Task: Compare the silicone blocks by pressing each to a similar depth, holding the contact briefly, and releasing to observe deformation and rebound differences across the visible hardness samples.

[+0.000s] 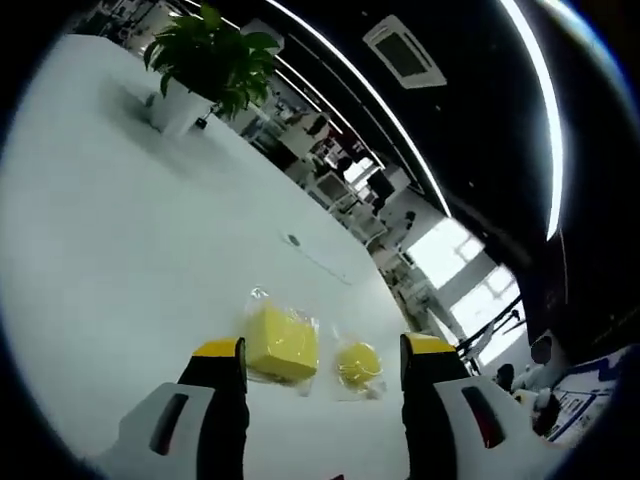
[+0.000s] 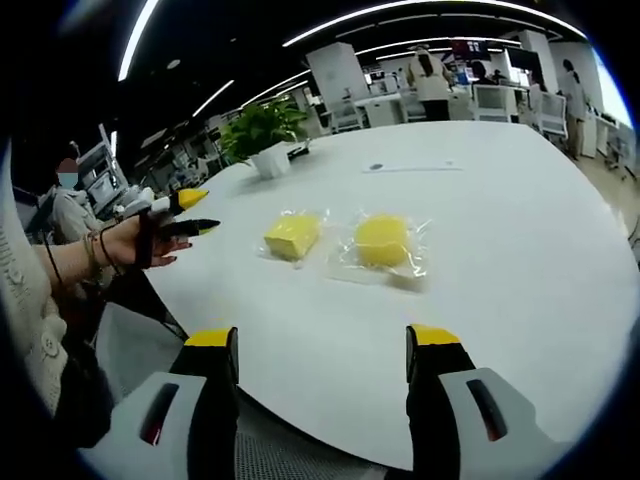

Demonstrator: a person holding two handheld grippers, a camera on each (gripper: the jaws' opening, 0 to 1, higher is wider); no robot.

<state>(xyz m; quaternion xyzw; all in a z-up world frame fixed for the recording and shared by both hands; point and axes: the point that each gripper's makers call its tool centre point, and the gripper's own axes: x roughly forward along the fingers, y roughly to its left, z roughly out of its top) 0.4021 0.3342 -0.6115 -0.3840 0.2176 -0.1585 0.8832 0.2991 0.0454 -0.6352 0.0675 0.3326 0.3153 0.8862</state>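
a yellow square silicone block (image 2: 292, 236) and a yellow round silicone block (image 2: 382, 241), each in clear wrap, lie side by side mid white bench (image 2: 520, 250). a potted green plant (image 2: 262, 138) stands beyond. the right hand-held gripper (image 2: 322, 345) and the left hand-held gripper (image 1: 322, 355) hover wide apart, empty, nothing between.

Glossy clear wrap (image 2: 385, 262) — matt, smooth white table (image 2: 500, 230).

left tongs (image 1: 322, 362) apart, right tongs (image 2: 322, 350) apart, apparently empty
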